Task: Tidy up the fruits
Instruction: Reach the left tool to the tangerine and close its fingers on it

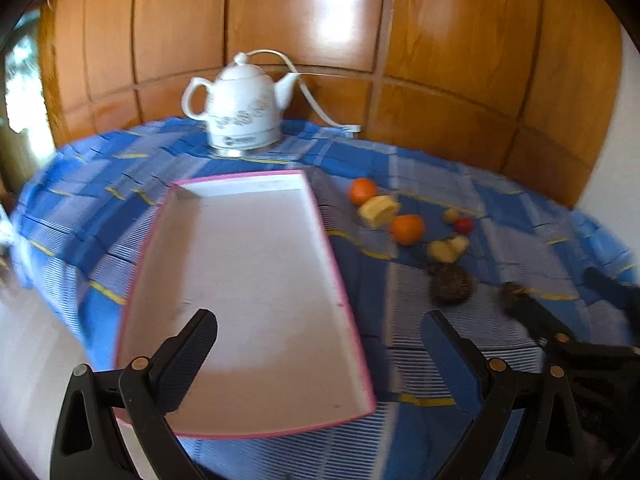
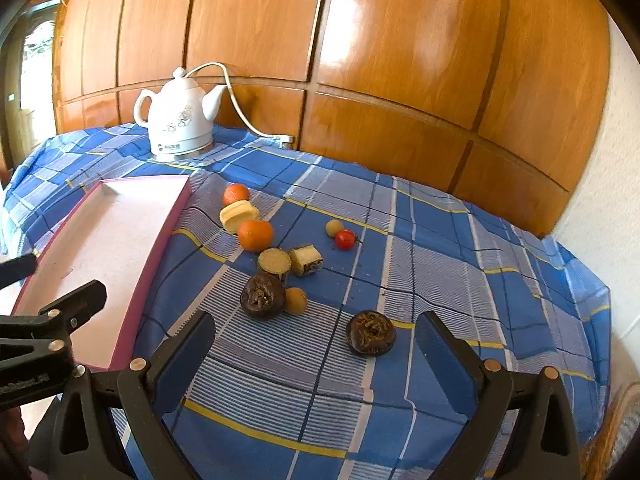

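Altogether two oranges (image 2: 236,193) (image 2: 255,235), perhaps two dark fruits (image 2: 263,295) (image 2: 371,333); both tongs (image 1: 320,354) (image 2: 316,354) apart, empty.

**Two black plastic grippers with brass pins**

The left gripper (image 1: 320,344) is of matt black plastic. Its fingers (image 1: 192,352) carry ribbed dark pads, and round brass-coloured pins sit at the joints. The right gripper (image 2: 316,348) has the same build: triangular cut-outs in the frame, and flat bluish pads (image 2: 444,364).
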